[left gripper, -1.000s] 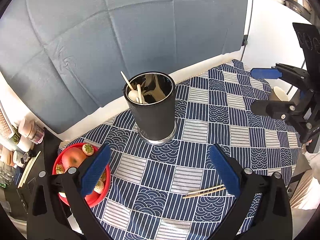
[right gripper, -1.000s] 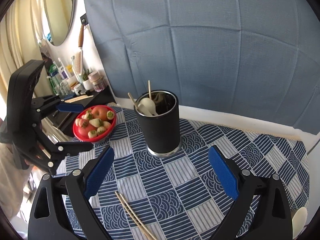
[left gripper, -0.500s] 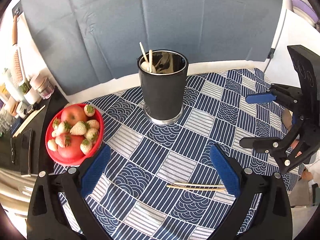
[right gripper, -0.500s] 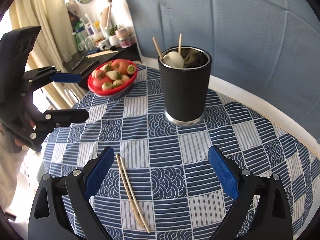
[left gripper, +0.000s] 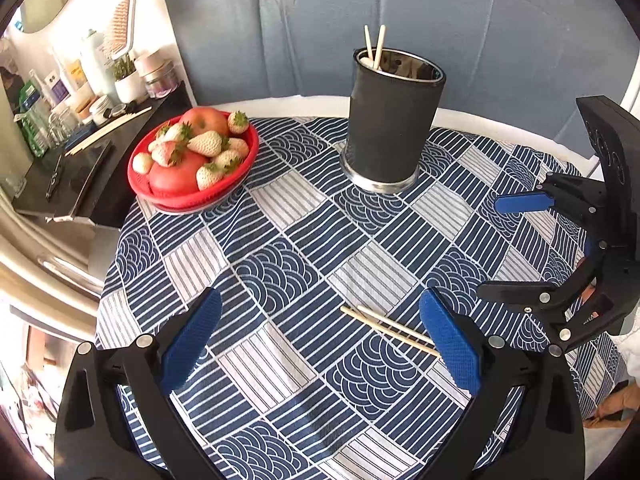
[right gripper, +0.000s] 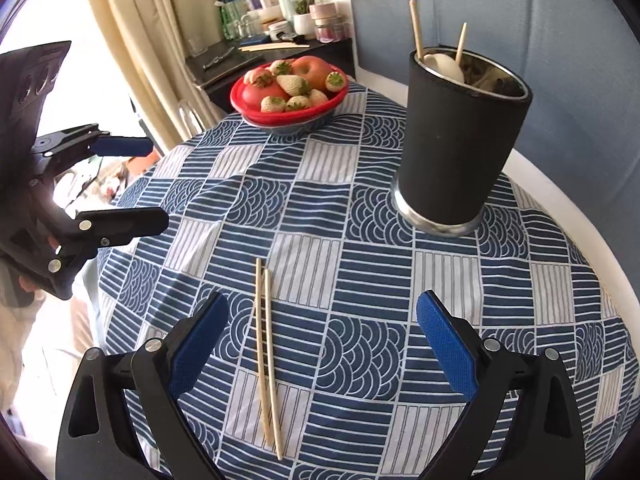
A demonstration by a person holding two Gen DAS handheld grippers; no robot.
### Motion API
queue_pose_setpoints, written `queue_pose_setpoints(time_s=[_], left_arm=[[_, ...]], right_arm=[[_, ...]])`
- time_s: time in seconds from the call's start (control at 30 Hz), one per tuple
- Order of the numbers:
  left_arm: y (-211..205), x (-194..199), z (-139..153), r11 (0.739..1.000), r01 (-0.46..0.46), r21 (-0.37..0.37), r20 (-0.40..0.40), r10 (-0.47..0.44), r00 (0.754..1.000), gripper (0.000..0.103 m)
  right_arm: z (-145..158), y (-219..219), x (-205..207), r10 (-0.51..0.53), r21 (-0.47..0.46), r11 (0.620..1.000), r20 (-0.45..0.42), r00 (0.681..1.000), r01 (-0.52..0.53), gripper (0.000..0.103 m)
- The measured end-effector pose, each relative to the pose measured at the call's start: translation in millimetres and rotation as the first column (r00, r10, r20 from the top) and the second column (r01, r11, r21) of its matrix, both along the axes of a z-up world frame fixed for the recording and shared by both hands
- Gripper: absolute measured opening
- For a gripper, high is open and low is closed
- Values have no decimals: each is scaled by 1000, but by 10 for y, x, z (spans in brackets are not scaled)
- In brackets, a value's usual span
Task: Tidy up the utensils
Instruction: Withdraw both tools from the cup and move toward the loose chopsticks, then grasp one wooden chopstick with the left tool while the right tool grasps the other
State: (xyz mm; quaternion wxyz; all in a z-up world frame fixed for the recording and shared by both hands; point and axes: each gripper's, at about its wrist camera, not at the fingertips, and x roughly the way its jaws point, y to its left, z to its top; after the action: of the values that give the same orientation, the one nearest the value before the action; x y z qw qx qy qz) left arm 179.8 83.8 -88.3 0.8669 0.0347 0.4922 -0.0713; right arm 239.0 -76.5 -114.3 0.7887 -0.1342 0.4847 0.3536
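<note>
I see my left gripper (left gripper: 320, 336) with its jaws spread wide and holding nothing; the loose chopsticks (left gripper: 390, 330) lie flat on the patterned tablecloth (left gripper: 280, 240) just inside its right-hand jaw. My right gripper (right gripper: 324, 340) is equally wide and empty, with the same pair lying between its jaws, nearer the left one. Well beyond both sets of jaws stands the black utensil cup (right gripper: 460, 140), already holding two chopsticks and a pale spoon (right gripper: 444, 65). A red fruit bowl (left gripper: 192, 160) sits left of it.

Open cloth (right gripper: 360, 240) around chopsticks (right gripper: 266, 356)
</note>
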Motion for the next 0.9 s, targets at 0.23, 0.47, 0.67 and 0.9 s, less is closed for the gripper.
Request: queue_pose_setpoints(time_s=[0.23,0.47,0.67,0.9], left_arm=[[98,-187,-207,994,-105,-28,-56,104,993,97],[7,-251,-376,994,-104,-11,-102,103,989,97],[-58,-212,-488,993,-120,-2,-93,120,988,97],[-115,-177,-761,990,-141,5,-127,140,982,97]], right_arm=[[-361,102,-59,57,-59,996,-52,997,-60,91],[-681,102,-130,68,-103,992,-106,992,-79,91],[-858,121,-153,60,-117,990,-119,991,-74,91],[-965,179,-225,72,-184,979,-63,995,-83,91]])
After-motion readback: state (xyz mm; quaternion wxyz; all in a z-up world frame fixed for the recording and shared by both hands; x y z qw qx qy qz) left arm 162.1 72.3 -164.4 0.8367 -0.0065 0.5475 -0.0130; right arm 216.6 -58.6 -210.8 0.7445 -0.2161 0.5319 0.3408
